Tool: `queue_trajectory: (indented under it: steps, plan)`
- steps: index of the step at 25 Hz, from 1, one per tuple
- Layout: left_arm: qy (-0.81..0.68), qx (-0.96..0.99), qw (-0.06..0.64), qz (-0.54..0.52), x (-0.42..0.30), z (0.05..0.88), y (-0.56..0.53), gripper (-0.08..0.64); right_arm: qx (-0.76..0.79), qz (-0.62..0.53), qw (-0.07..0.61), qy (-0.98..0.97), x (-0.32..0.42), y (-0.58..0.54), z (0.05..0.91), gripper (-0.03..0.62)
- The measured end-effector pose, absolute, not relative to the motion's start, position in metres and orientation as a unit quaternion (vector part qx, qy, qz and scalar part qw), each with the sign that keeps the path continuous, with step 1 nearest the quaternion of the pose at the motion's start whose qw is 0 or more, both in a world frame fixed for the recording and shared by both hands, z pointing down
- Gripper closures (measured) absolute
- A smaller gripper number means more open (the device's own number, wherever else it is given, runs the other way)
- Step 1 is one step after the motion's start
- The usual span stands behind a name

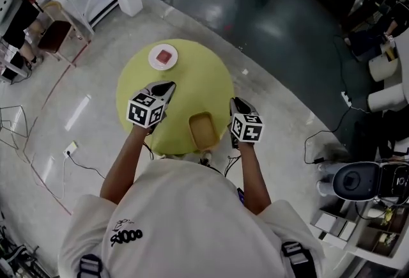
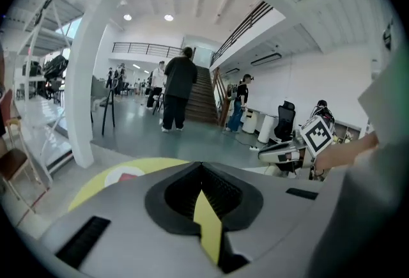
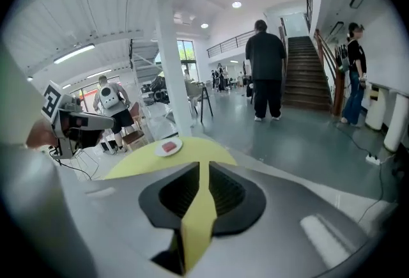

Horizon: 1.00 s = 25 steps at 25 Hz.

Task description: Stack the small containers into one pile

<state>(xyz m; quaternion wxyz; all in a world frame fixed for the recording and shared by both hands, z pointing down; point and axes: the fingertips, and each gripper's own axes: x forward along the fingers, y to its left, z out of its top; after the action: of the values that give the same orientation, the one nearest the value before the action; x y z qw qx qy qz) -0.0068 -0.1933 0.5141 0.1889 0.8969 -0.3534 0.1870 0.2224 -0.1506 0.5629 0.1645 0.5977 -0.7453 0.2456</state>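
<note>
- Containers are in two spots on the round yellow table (image 1: 192, 82), well apart and not in one pile.
- Tan container (image 1: 202, 130): rectangular and open-topped, at the table's lower edge in the head view, just above the person's white shirt (image 1: 185, 219).
- White round dish (image 1: 163, 57): at the table's upper left in the head view, with a red square item (image 1: 165, 56) sitting in it. I can't tell whether that item is itself a container.
- Left gripper (image 1: 169, 85): over the left part of the table, below the dish and up-left of the tan container, touching neither. In the left gripper view its jaw tips meet with nothing clamped, and only a thin yellow wedge of table shows behind the tips.
- Right gripper (image 1: 236, 101): at the table's right edge, just right of the tan container and clear of it. In the right gripper view its jaws are slightly apart, a narrow slit runs to the tips with table visible through it, and nothing is between them.
- The tan container lies between the two grippers in the head view, lower in frame than both sets of tips.
- Background: a white pillar (image 3: 171, 72) at centre left of the right gripper view, a staircase (image 3: 305, 72) at upper right, and a person in black (image 3: 266, 69) standing at its foot.
</note>
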Motion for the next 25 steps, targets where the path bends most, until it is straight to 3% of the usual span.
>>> queue_trajectory:
  steps: [5, 14, 25]
  plan:
    - [-0.354, 0.92, 0.119, 0.121, 0.002, 0.432, -0.22, 0.554, 0.608, 0.129, 0.17, -0.765, 0.23, -0.19, 0.469, 0.576]
    - [-0.35, 0.935, 0.001, 0.049, 0.01, 0.306, -0.225, 0.554, 0.567, -0.001, 0.147, -0.811, 0.197, -0.204, 0.342, 0.581]
    - [-0.341, 0.933, -0.097, 0.06, 0.02, 0.241, -0.195, 0.554, 0.524, -0.078, 0.099, -0.842, 0.164, -0.176, 0.242, 0.581]
